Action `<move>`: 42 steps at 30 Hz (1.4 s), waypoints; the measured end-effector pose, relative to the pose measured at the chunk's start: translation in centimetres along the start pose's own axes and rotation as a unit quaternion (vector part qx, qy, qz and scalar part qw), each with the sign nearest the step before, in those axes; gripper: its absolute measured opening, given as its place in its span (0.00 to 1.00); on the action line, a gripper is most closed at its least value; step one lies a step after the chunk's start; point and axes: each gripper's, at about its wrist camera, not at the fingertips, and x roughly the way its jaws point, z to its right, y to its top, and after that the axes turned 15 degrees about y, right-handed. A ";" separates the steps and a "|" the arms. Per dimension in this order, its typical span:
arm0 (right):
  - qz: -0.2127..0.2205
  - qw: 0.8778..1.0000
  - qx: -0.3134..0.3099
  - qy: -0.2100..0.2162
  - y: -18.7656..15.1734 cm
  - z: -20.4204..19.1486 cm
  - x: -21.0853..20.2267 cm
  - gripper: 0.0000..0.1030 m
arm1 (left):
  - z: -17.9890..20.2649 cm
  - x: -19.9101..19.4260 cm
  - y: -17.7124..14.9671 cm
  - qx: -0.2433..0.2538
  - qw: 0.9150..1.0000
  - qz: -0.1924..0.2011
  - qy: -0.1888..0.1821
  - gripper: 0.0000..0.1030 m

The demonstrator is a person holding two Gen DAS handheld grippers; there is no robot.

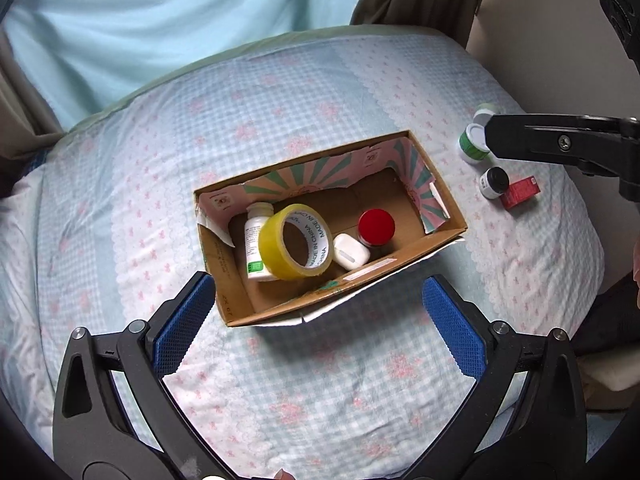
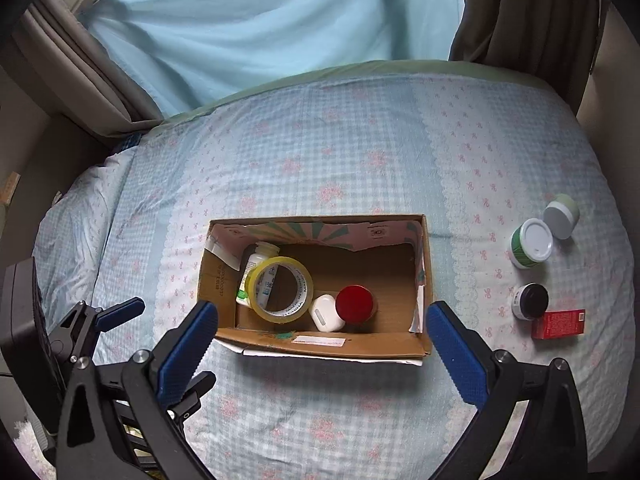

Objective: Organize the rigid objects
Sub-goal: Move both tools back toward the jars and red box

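An open cardboard box (image 1: 444, 236) (image 2: 427, 264) sits on the bed. It holds a yellow tape roll (image 1: 296, 242) (image 2: 280, 290), a white pill bottle (image 1: 256, 240) (image 2: 256, 264), a white earbud case (image 1: 351, 251) (image 2: 326, 313) and a red-lidded jar (image 1: 376, 226) (image 2: 356, 304). On the bed to the right lie a green jar with a white lid (image 2: 531, 248) (image 1: 474, 142), a pale green jar (image 2: 562, 216), a black-lidded jar (image 2: 530, 301) (image 1: 494, 182) and a red box (image 2: 558, 324) (image 1: 520, 192). My left gripper (image 1: 320, 316) and right gripper (image 2: 322, 340) are open and empty over the box's near side.
The bed (image 2: 360, 152) has a blue checked cover with pink bows. Light blue and brown curtains (image 2: 260, 20) hang behind it. A wall (image 1: 560, 60) borders the bed on the right.
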 end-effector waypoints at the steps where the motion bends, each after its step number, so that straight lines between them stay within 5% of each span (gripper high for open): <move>1: 0.006 1.000 -0.006 -0.006 -0.4 -0.1 -1.4 1.00 | 0.2 -0.9 0.1 -0.003 1.000 0.008 -0.001 1.00; 10: 0.061 0.996 0.009 -0.063 -3.7 3.3 -12.4 1.00 | 5.2 -6.8 0.9 -0.017 0.998 0.056 -0.031 1.00; 21: 0.079 0.994 -0.010 -0.082 -5.5 15.7 -20.4 1.00 | 16.6 -8.4 1.4 -0.036 0.998 0.046 -0.035 1.00; 30: 0.031 0.994 -0.071 -0.077 -2.6 26.3 -19.5 1.00 | 27.4 -4.7 3.0 -0.061 0.998 -0.007 -0.018 1.00; 42: -0.008 0.987 -0.152 -0.054 1.0 34.4 -12.9 1.00 | 33.4 6.1 5.2 0.003 0.999 -0.029 -0.019 1.00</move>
